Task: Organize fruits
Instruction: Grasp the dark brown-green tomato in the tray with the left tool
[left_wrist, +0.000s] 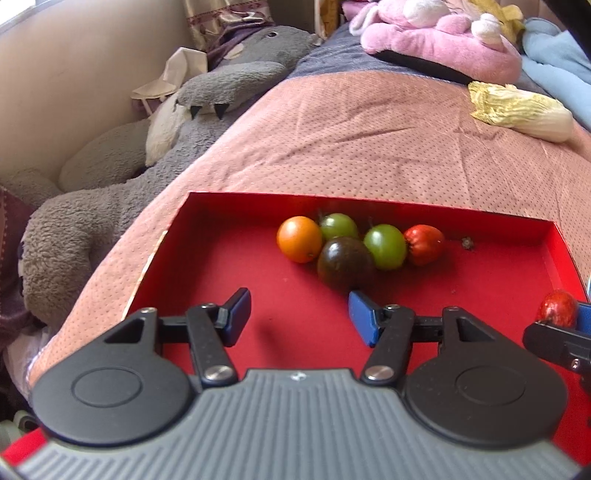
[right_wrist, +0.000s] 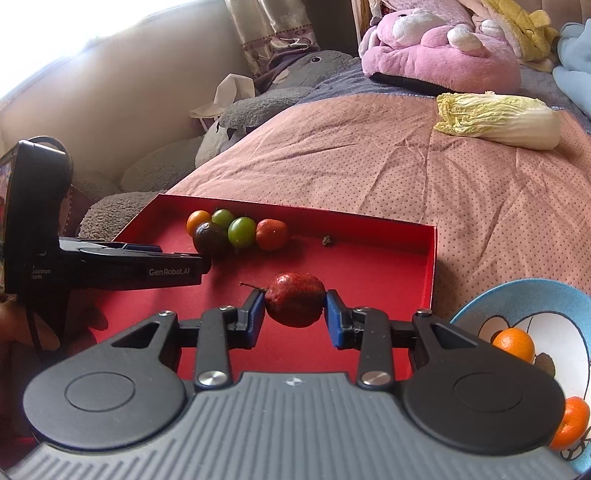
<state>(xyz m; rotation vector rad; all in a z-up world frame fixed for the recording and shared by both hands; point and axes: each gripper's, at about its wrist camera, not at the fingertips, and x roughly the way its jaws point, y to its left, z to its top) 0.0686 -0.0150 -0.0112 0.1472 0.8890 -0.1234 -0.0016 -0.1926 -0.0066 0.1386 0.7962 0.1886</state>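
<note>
A red tray (left_wrist: 229, 258) lies on the pink bedspread. Along its far side sit an orange fruit (left_wrist: 299, 239), two green fruits (left_wrist: 385, 246), a dark purple fruit (left_wrist: 345, 263) and a red fruit (left_wrist: 424, 244). My left gripper (left_wrist: 299, 316) is open and empty, just in front of the dark fruit. My right gripper (right_wrist: 295, 316) is shut on a dark red fruit (right_wrist: 295, 304) with a stem, held over the tray (right_wrist: 388, 266). The same fruit (left_wrist: 557, 313) shows at the right edge of the left wrist view. The fruit cluster (right_wrist: 236, 232) shows in the right wrist view too.
A blue-rimmed bowl (right_wrist: 546, 295) with two oranges (right_wrist: 514, 345) stands right of the tray. A napa cabbage (right_wrist: 498, 120) lies on the bedspread behind. Grey (left_wrist: 110, 192) and pink plush toys (left_wrist: 443, 40) line the left and back.
</note>
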